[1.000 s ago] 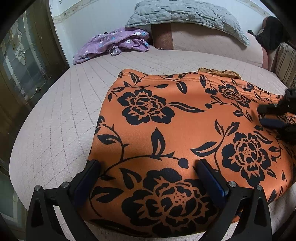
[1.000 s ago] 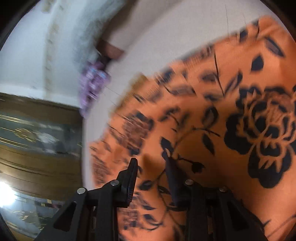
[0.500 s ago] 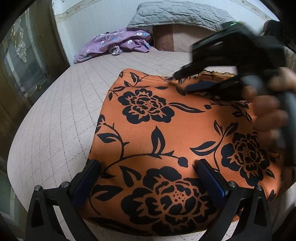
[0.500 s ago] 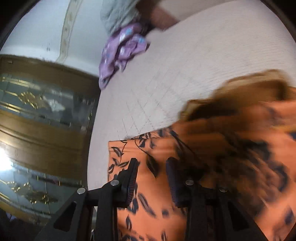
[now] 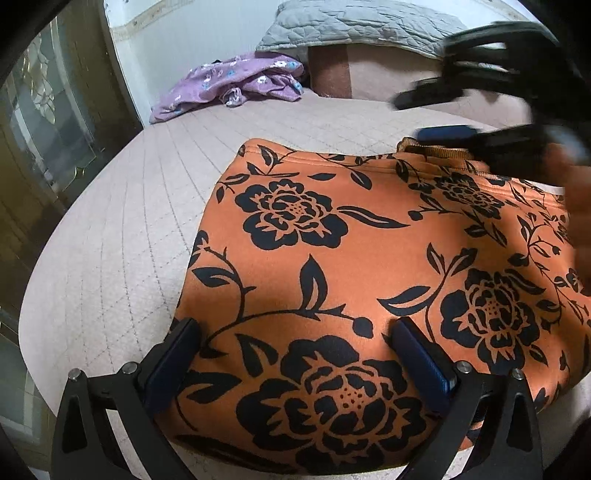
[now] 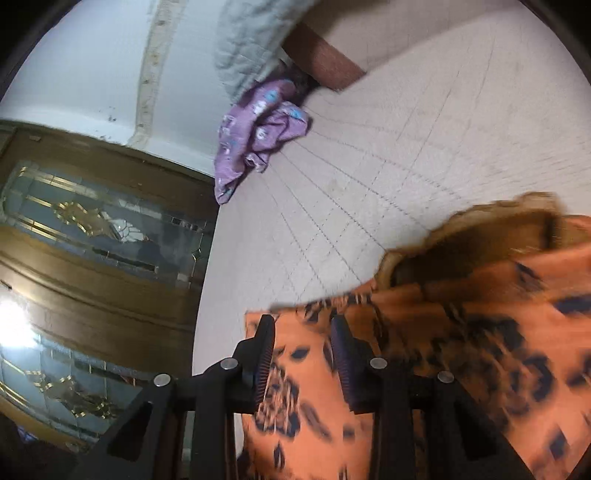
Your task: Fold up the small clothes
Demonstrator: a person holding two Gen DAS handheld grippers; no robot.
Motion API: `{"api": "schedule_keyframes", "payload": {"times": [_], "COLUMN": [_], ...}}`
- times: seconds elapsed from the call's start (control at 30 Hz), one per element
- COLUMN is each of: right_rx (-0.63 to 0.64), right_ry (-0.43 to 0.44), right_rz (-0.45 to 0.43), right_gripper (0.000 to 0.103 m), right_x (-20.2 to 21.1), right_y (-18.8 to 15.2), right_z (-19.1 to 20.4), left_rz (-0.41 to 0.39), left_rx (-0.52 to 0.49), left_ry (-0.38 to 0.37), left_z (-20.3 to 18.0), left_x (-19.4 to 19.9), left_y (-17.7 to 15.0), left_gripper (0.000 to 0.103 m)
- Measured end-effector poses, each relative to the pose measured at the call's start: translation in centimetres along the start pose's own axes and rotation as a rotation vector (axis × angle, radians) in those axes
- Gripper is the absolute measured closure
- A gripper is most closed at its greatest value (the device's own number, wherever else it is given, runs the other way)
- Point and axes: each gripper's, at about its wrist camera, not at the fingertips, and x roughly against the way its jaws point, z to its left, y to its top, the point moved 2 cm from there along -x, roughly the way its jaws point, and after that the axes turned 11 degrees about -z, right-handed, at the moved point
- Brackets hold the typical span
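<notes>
An orange garment with black flowers [image 5: 369, 258] lies folded flat on the quilted beige bed [image 5: 129, 240]. My left gripper [image 5: 295, 328] is open, its fingers spread wide over the garment's near edge. My right gripper [image 6: 303, 325] is open with a narrow gap and hovers above the garment's far edge [image 6: 406, 332], holding nothing. In the left wrist view it shows blurred at the upper right [image 5: 443, 114], above the far edge. A brown waistband [image 6: 480, 236] shows at that edge.
A crumpled purple flowered garment [image 5: 232, 85] lies at the bed's far left, also in the right wrist view [image 6: 258, 136]. A grey quilted pillow [image 5: 362, 26] rests on the headboard. A wood and glass door [image 6: 92, 229] stands left of the bed.
My right gripper has swept from the garment's right side across to its far edge, lifting off the cloth. The left gripper and the garment have stayed put.
</notes>
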Motion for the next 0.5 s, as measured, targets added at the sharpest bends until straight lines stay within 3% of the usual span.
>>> {"api": "schedule_keyframes", "payload": {"times": [0.2,0.5], "right_rx": [0.058,0.008], "right_ry": [-0.097,-0.241], "right_rz": [-0.051,-0.056], "right_gripper": [0.068,0.068], "right_x": [7.4,17.6], "right_y": [-1.1,-8.4], "right_z": [-0.4,-6.6], "left_rz": [-0.029,-0.044], "left_rx": [-0.003,-0.001], "left_ry": [-0.002,0.004], "left_z": [-0.2,-0.1], "left_x": [0.2,0.3], "left_y": [-0.4,-0.5], "left_gripper": [0.0,0.0]}}
